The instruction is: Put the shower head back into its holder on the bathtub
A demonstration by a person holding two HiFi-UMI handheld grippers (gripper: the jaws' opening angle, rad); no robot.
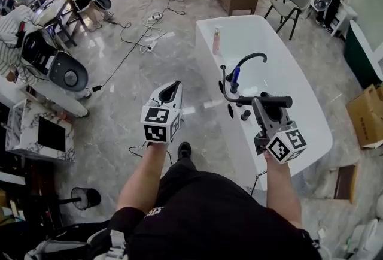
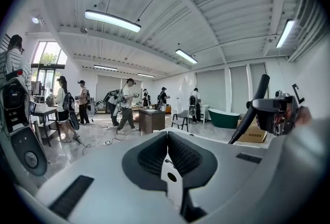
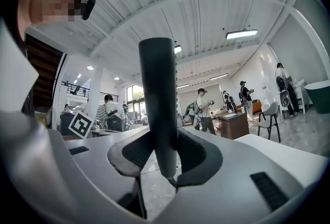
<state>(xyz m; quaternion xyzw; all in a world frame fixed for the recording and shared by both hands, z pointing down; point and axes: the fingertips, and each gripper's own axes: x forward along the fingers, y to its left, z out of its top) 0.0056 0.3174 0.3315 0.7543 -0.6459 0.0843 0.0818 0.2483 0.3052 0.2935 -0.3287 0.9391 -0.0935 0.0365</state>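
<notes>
Right gripper (image 1: 262, 104) — jaws clamped on the black shower head (image 3: 158, 99), above the white bathtub (image 1: 287, 67); left gripper (image 1: 173, 87) — jaws together, empty, beside the tub.

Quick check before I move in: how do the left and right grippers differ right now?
The left gripper has its jaws together with nothing between them; the right gripper is clamped on the black shower head, which stands upright across its jaws. In the head view, the left gripper hangs over the floor beside the tub, while the right gripper is over the white bathtub. Both are grey and carry a marker cube.
</notes>
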